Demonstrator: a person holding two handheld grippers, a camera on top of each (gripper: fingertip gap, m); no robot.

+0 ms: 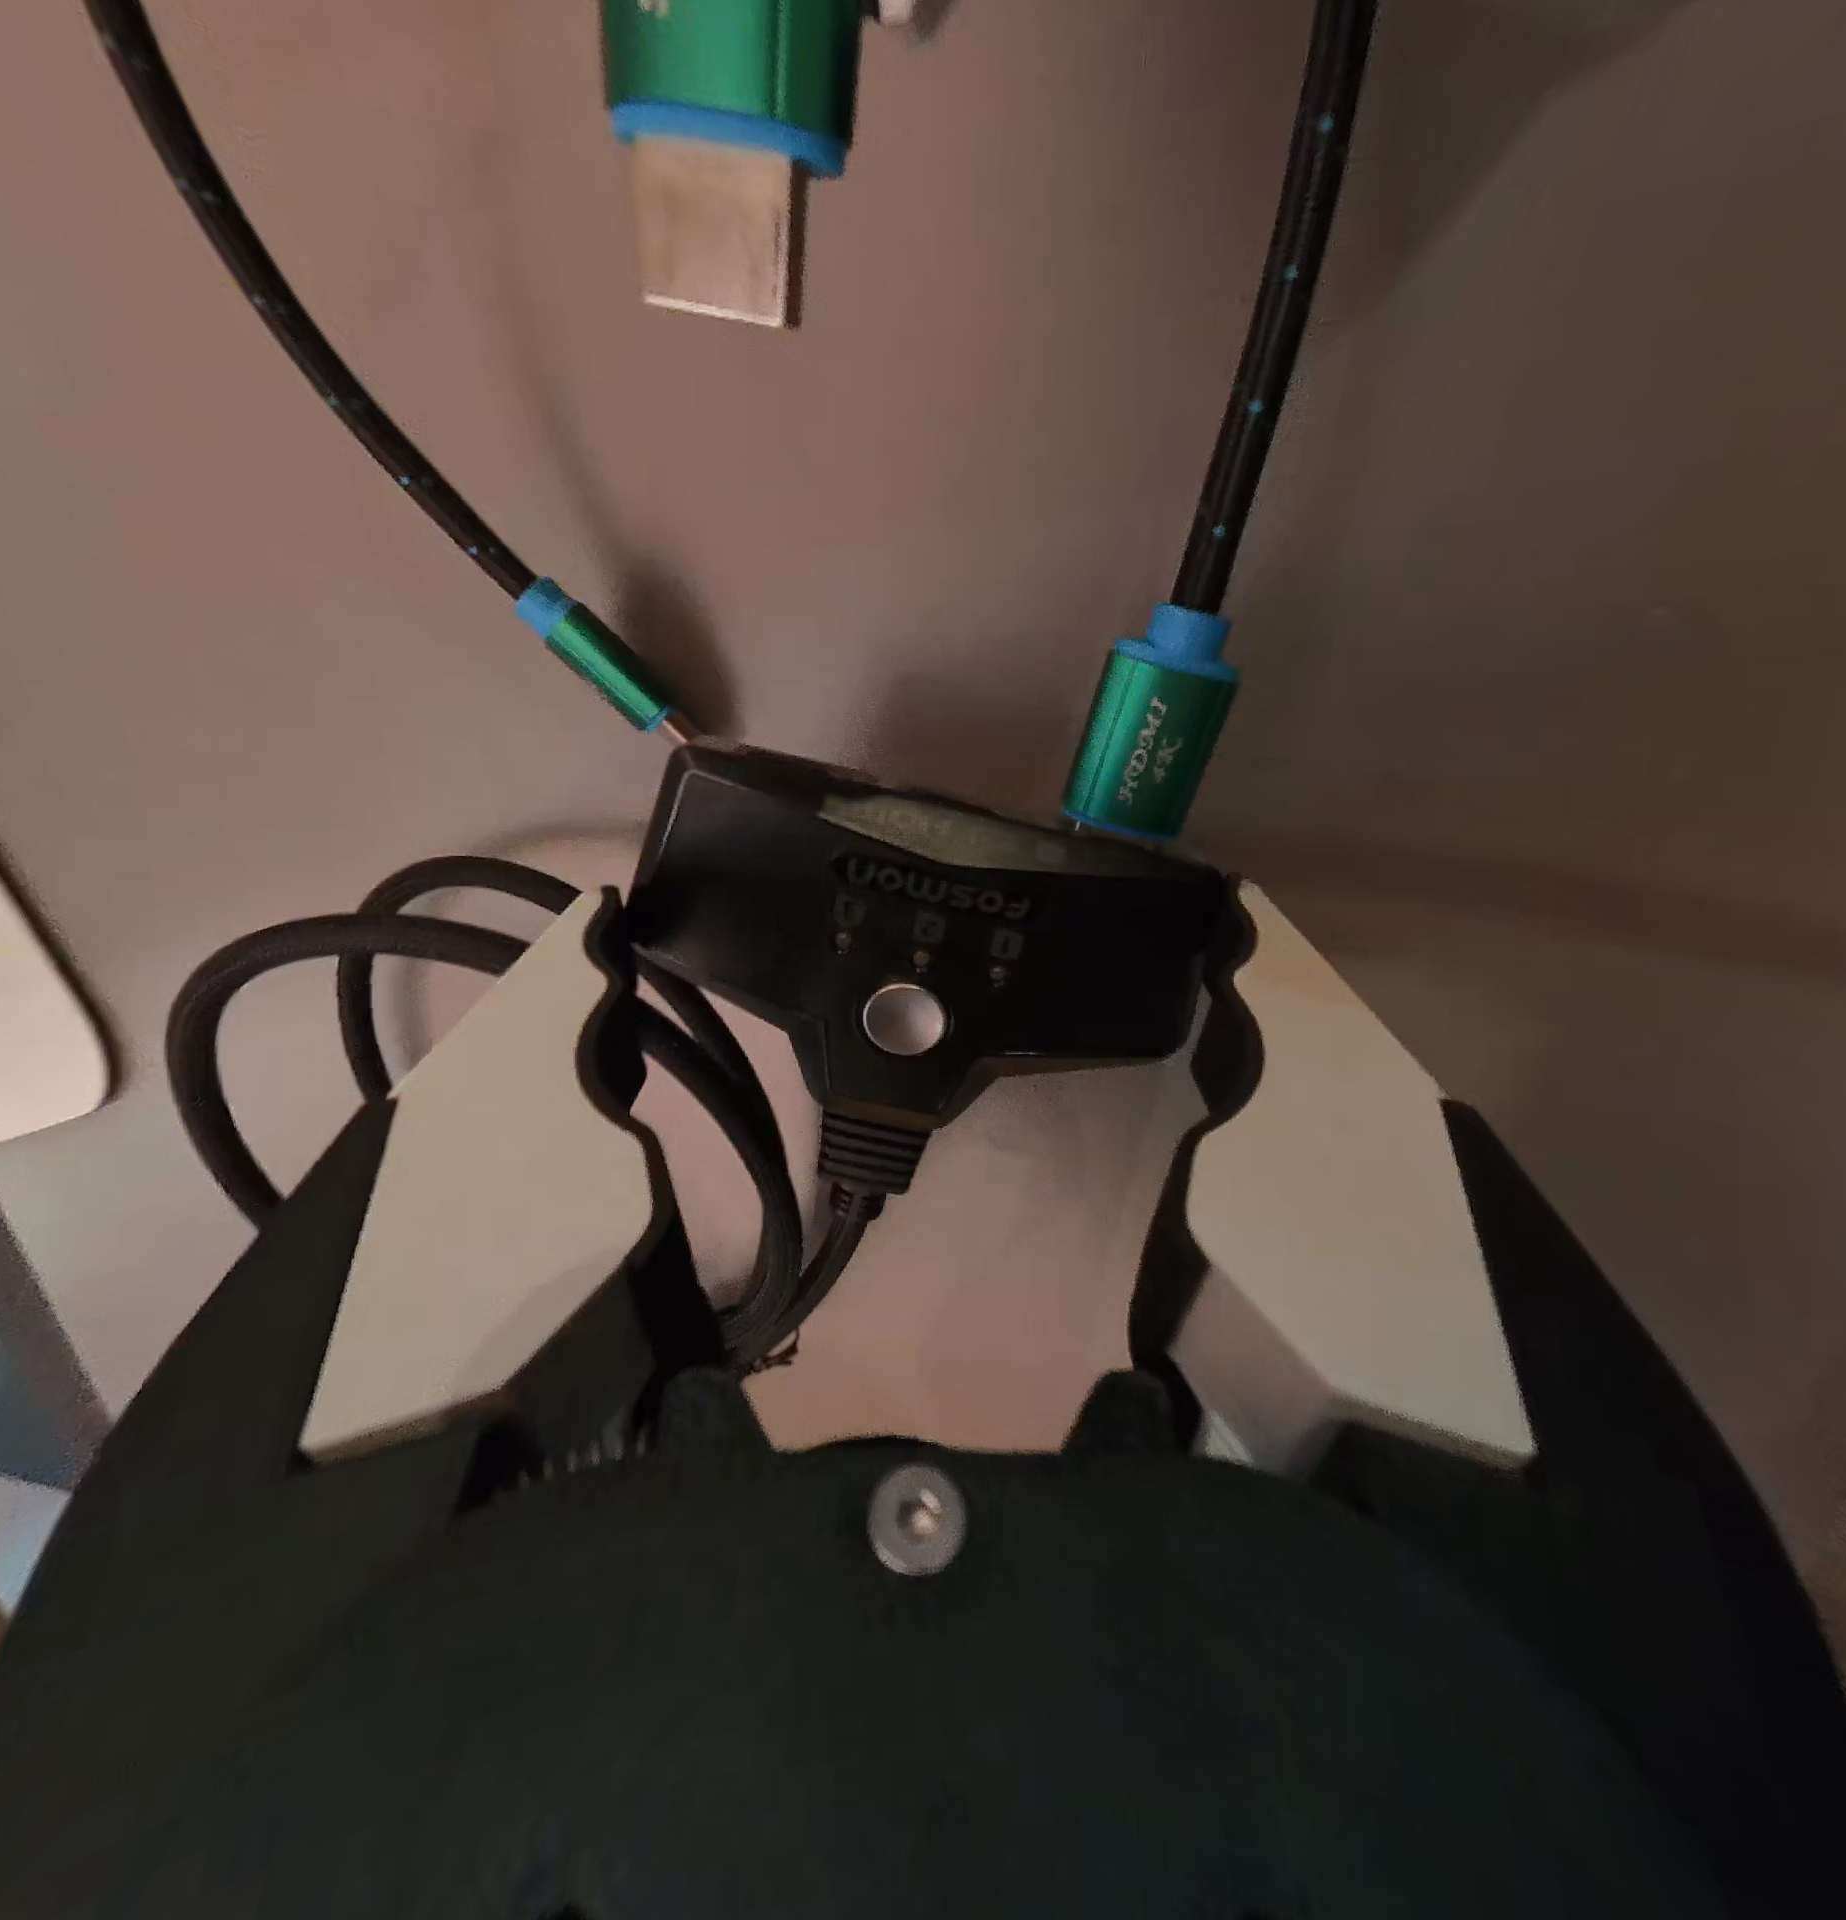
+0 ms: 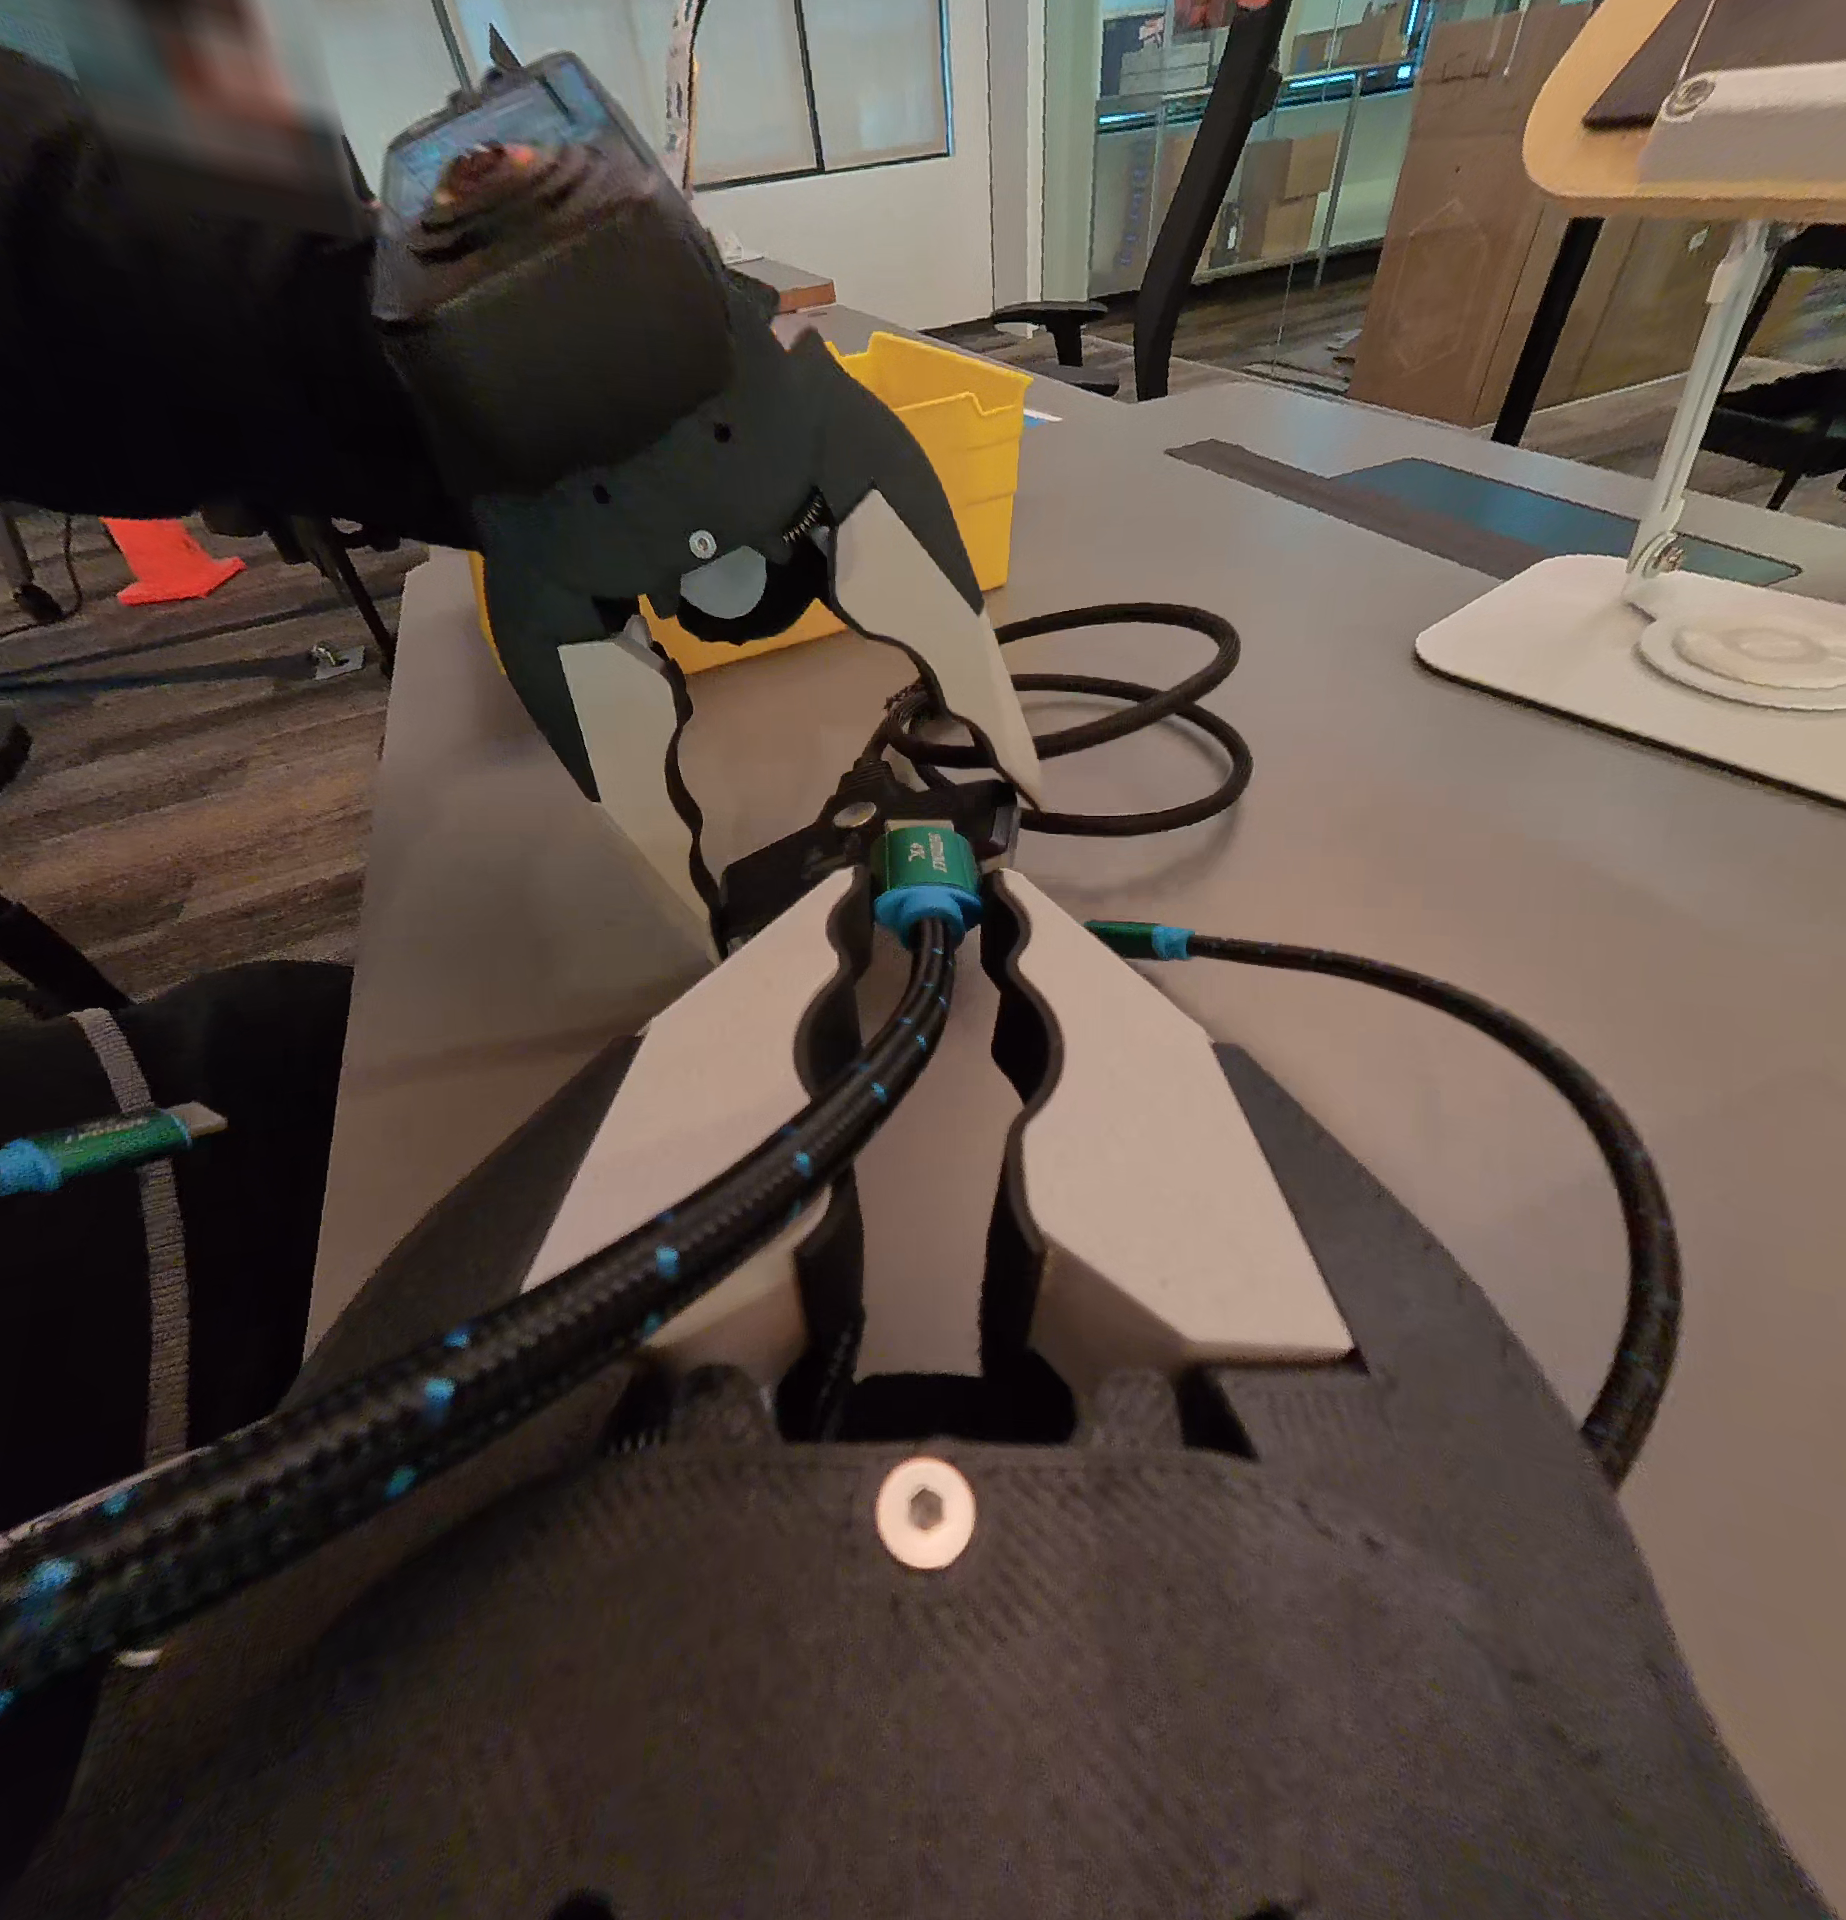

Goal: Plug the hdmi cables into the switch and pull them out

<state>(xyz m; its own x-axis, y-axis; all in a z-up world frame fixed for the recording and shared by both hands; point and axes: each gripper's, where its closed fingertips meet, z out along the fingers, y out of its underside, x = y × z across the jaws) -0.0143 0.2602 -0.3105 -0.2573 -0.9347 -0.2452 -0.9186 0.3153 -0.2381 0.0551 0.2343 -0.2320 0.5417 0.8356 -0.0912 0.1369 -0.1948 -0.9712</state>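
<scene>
My left gripper [image 1: 919,904] is shut on the black HDMI switch [image 1: 929,935], pinning it on the grey table by its two ends. My right gripper [image 2: 929,883] is shut on a green HDMI plug [image 2: 919,857]. In the left wrist view this plug [image 1: 727,94] hangs clear of the switch with its bare metal tip pointing at it. A second green plug [image 1: 1147,748] stands at the switch's far right port and looks inserted. A third plug [image 1: 607,675] lies on the table with its tip at the switch's far left corner.
The switch's own black cable [image 2: 1158,727] lies coiled behind it. A yellow bin [image 2: 950,436] stands at the far table edge and a white stand base [image 2: 1584,644] at the right. Another green plug [image 2: 108,1138] hangs past the table's left edge, by a person's dark clothing.
</scene>
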